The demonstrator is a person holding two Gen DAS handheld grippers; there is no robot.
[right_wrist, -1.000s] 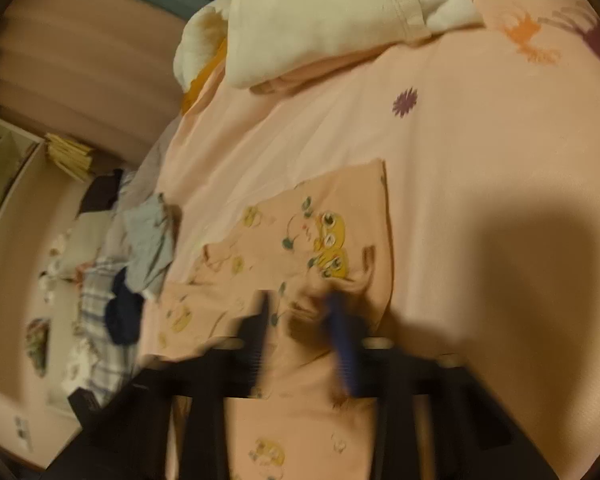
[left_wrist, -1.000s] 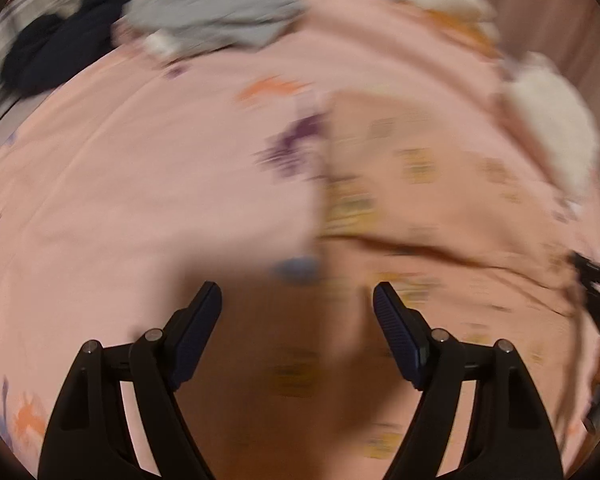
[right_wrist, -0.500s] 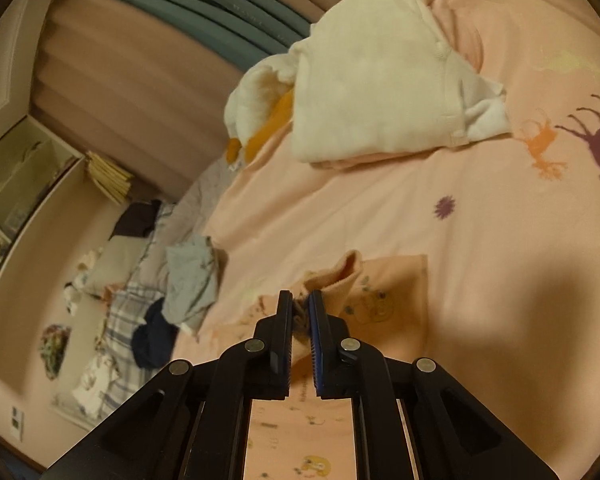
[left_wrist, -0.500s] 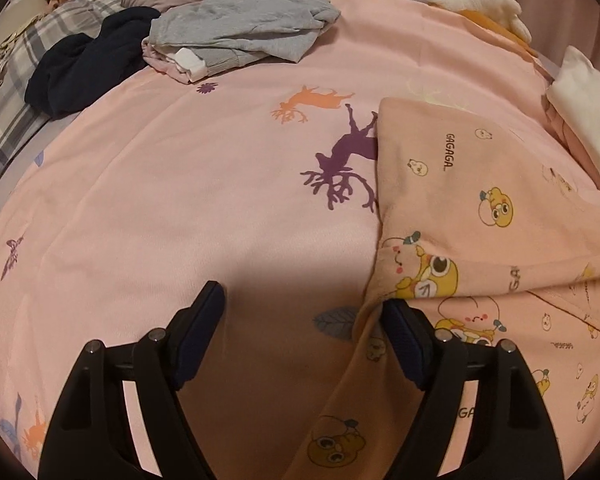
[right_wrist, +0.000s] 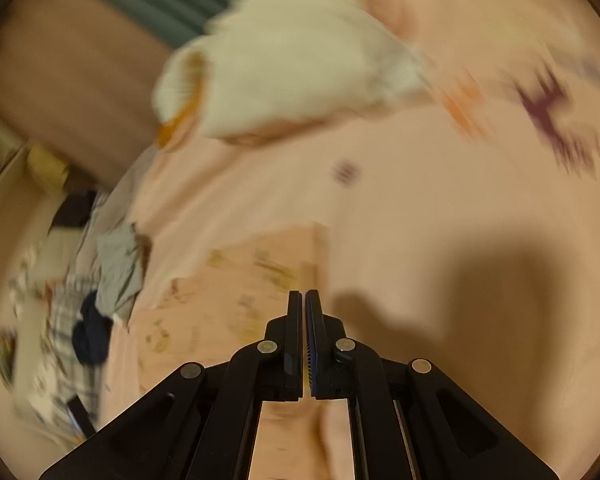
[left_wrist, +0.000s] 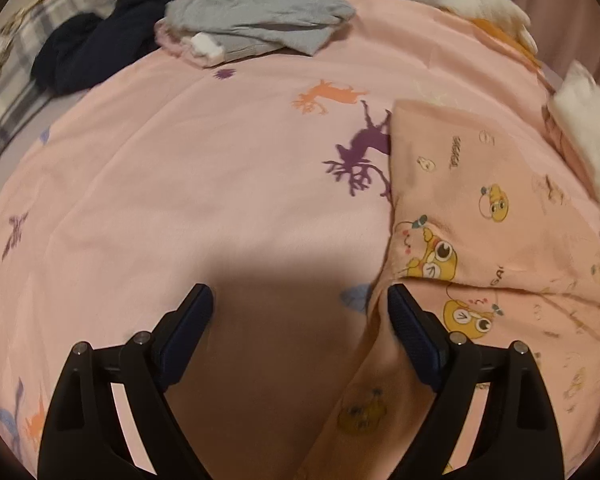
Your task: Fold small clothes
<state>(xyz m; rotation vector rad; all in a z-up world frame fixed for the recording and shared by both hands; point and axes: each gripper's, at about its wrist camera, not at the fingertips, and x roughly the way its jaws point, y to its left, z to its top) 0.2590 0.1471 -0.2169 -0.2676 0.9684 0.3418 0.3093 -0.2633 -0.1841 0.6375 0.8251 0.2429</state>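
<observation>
— What's on the pink bedsheet (left_wrist: 188,184)?

— My left gripper (left_wrist: 300,308) has just been opening, empty; the cartoon-print garment (left_wrist: 480,216) lies beside it. My right gripper (right_wrist: 304,300) has just pinched closed, seemingly empty.

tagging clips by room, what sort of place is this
Most likely a bedroom: the work surface is a bed with a pink deer-print sheet, loose clothes are piled at its far edge, and a curtain hangs behind.
</observation>
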